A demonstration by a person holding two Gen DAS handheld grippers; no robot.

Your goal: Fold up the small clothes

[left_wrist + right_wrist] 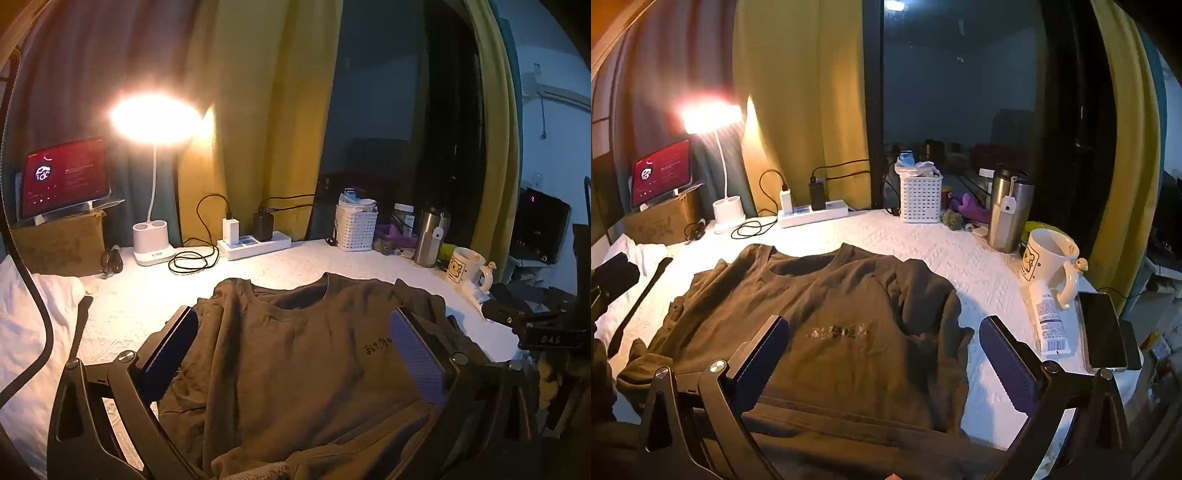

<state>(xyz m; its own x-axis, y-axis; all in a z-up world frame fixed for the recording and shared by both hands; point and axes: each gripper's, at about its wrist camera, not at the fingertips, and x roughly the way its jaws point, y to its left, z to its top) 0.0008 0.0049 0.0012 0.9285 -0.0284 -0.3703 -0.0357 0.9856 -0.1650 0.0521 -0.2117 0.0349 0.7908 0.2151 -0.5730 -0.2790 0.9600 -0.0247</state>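
Note:
A dark brown T-shirt (295, 350) (827, 314) lies spread face up on the white quilted table cover (155, 295) (979, 258), collar toward the far side, with small lettering on the chest. Its sleeves are bunched at both sides. My left gripper (295, 325) hovers over the shirt's left half, fingers wide apart, nothing between them. My right gripper (884, 328) hangs above the shirt's right half and hem, also open and empty. Its right finger (1004, 354) is over bare cover beside the shirt.
At the back stand a lit desk lamp (153, 147), a tablet (64, 177) on a box, a power strip (255, 245) with chargers and cables, a white basket (921, 197) and a steel flask (1010, 210). A mug (1049, 258), tube (1049, 325) and phone (1102, 328) line the right edge.

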